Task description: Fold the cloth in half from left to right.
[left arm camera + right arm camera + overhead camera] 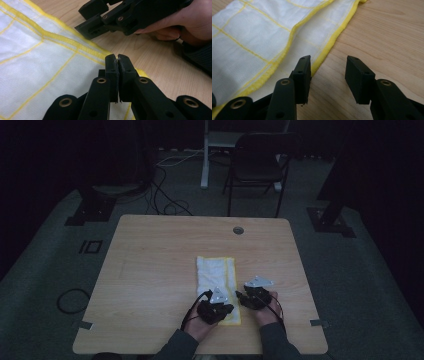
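Observation:
A white cloth [215, 272] with yellow grid lines and a yellow hem lies folded into a long strip on the wooden table [150, 255]. My left gripper [216, 309] sits at the cloth's near end. In the left gripper view its jaws [117, 60] are pressed together over the cloth [37, 50], with a sliver of white fabric pinched between the pads. My right gripper [252, 296] rests just right of the cloth's near right edge. In the right gripper view it [328, 67] stands open: one pad is over the yellow hem of the cloth [262, 32], the other over bare wood.
A round cable hole [238, 230] sits near the table's far edge. Behind the table stand a black folding chair [257, 165] and a white post, with cables on the carpet. The other hand and its gripper [105, 20] lie close ahead in the left gripper view.

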`<action>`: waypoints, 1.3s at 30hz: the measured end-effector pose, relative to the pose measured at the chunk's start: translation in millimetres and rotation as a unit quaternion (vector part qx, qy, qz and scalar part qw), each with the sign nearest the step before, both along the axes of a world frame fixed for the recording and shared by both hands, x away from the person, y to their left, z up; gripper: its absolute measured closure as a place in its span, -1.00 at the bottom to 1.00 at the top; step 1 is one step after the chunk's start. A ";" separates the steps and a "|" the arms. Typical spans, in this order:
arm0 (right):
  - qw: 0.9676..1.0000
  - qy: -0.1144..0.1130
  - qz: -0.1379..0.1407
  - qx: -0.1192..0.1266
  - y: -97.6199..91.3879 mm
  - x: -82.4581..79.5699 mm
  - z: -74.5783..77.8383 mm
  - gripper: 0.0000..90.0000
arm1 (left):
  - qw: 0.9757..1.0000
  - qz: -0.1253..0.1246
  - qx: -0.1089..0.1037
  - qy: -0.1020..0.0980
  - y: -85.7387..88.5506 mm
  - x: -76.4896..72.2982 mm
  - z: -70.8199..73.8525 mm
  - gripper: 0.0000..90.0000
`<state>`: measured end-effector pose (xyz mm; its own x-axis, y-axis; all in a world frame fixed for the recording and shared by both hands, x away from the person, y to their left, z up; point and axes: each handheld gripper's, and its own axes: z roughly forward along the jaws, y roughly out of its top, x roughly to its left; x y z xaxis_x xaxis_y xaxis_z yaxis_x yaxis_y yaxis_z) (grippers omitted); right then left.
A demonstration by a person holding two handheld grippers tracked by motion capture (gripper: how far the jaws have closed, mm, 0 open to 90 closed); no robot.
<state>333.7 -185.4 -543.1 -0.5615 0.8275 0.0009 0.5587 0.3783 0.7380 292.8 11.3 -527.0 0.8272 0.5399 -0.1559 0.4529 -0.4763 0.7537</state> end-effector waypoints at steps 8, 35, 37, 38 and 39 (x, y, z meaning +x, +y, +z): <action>1.000 0.002 0.000 0.005 0.5 0.6 -1.5 0.29 | 1.000 -0.007 -0.011 -0.001 -3.5 -1.1 1.7 0.96; 0.999 -0.025 -0.008 0.029 11.1 18.1 20.1 0.32 | 1.000 0.018 -0.025 -0.009 22.6 2.4 3.2 0.58; 0.999 -0.021 -0.004 0.029 16.4 24.6 19.8 0.32 | 0.999 0.023 -0.023 -0.010 26.1 3.6 2.6 0.58; 0.999 -0.015 -0.002 0.032 20.6 29.1 18.7 0.33 | 0.999 0.035 -0.017 -0.011 34.6 6.5 0.4 0.58; 0.999 -0.015 -0.002 0.032 20.6 29.1 18.7 0.33 | 0.999 0.035 -0.017 -0.011 34.6 6.5 0.4 0.58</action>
